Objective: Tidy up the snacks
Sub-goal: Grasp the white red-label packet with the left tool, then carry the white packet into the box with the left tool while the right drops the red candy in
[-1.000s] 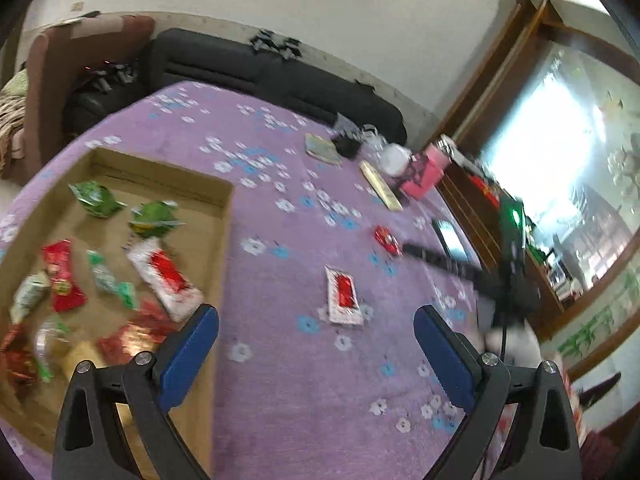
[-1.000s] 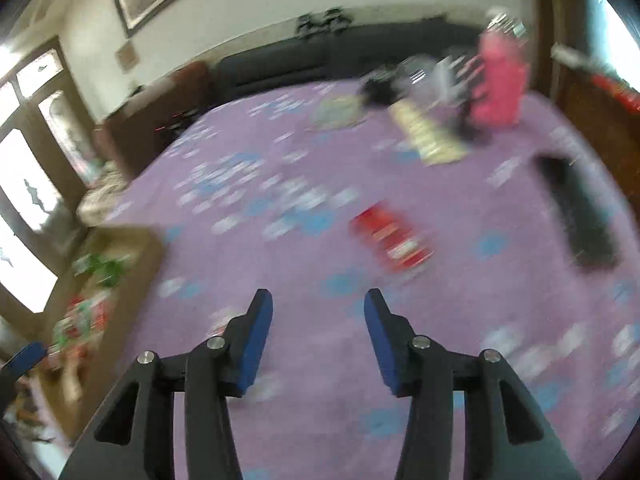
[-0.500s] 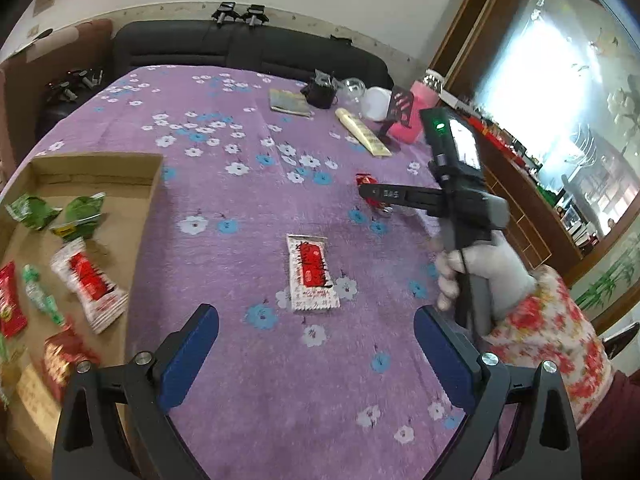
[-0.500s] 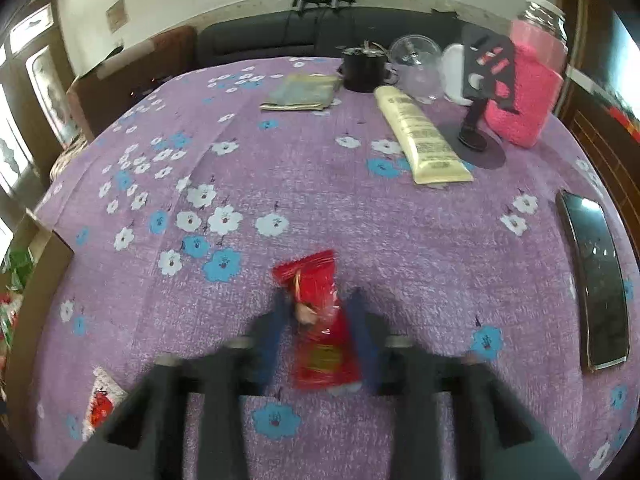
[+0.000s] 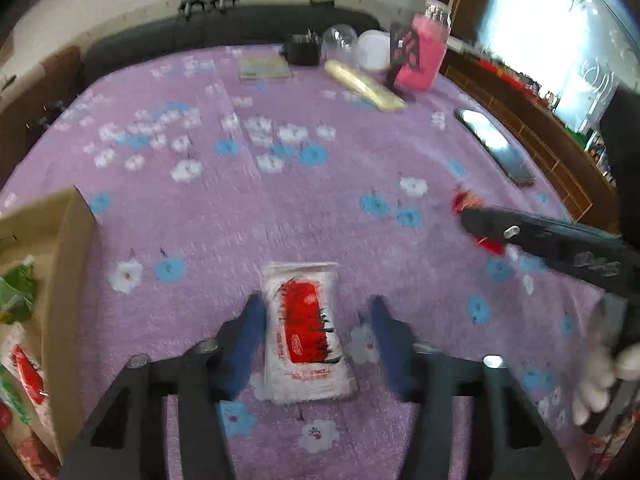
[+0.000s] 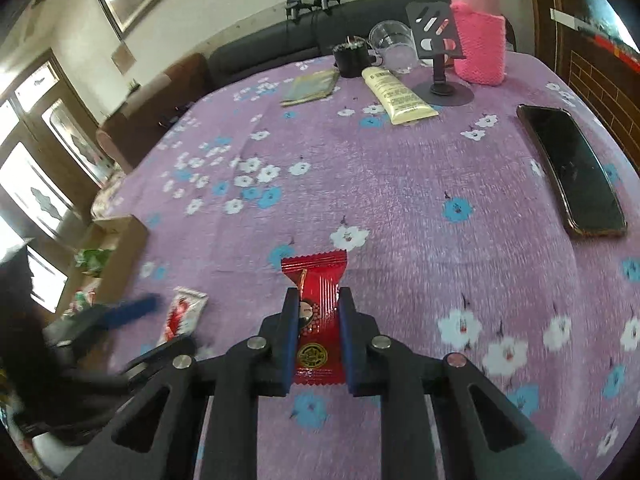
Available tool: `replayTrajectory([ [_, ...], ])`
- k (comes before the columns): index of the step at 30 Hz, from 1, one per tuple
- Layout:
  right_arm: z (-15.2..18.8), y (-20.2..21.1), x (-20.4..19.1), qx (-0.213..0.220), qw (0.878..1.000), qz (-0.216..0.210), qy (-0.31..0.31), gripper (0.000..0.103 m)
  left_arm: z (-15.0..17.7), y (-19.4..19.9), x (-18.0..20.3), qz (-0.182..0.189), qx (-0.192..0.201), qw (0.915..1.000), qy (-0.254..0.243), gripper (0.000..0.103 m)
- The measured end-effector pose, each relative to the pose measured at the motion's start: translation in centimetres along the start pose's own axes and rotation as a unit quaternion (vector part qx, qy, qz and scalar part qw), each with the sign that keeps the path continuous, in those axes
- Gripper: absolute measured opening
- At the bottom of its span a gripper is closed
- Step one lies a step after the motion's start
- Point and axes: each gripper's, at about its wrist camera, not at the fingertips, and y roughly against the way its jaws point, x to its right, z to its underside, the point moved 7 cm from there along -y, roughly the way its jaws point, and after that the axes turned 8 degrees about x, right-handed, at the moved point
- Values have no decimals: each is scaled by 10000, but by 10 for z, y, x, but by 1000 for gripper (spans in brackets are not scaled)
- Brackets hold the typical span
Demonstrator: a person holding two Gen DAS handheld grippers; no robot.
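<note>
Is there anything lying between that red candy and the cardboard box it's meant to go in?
Only the white snack packet and the left gripper around it lie between the red candy and the cardboard box; otherwise bare purple cloth.

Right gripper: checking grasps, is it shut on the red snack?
Shut: the right gripper has both pads pressing the red snack packet.

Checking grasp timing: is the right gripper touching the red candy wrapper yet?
Touching. The right wrist view shows the right gripper with both blue pads pressed flush against the sides of the red candy wrapper, no gap on either side.
</note>
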Motion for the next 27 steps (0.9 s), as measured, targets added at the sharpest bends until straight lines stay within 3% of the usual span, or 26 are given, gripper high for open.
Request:
replayTrajectory([
  [2,0,5,-2,67,10000,-52,-7,17,2,1,2,-72,-52,9999,-100,36],
  [4,1,9,-5,119,9999,-97,-2,17,4,4,-1,-17,-98,10000,-4,33],
  [20,13,40,-38,295,9990,-288,177,17,5,82,-12,249,540,9967,546,33],
  [27,18,47,-76,297,9976,-475,414,17,18,139,-56,-66,1004,9896,1028,33],
])
